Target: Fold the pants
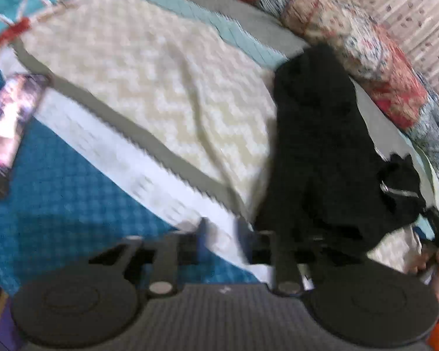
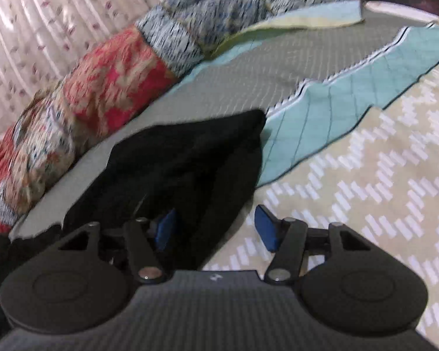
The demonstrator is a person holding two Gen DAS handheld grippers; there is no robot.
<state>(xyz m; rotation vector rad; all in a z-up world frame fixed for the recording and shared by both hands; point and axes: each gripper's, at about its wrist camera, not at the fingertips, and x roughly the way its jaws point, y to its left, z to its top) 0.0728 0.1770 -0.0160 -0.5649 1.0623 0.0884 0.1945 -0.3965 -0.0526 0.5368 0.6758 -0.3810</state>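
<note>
The black pants point(image 1: 316, 146) lie bunched in a long heap on the beige zigzag blanket point(image 1: 161, 82), to the right in the left wrist view. My left gripper point(image 1: 222, 231) hovers to the left of them over the blanket's white border, open, with only bedding showing between its fingers. In the right wrist view the pants point(image 2: 190, 158) fill the middle. My right gripper point(image 2: 216, 225) is open just above their near end. Its left blue pad point(image 2: 166, 228) is over the black cloth and its right pad point(image 2: 266, 228) over the beige blanket point(image 2: 365, 175). Both views are blurred.
A rolled red and blue patterned quilt point(image 2: 102, 87) lies along the far side by a pale curtain point(image 2: 29, 29). A teal quilted strip point(image 2: 351, 96) crosses the blanket. A dark printed box point(image 1: 11, 122) rests on the blue bedcover point(image 1: 58, 190). A hand point(image 1: 433, 266) shows at the right edge.
</note>
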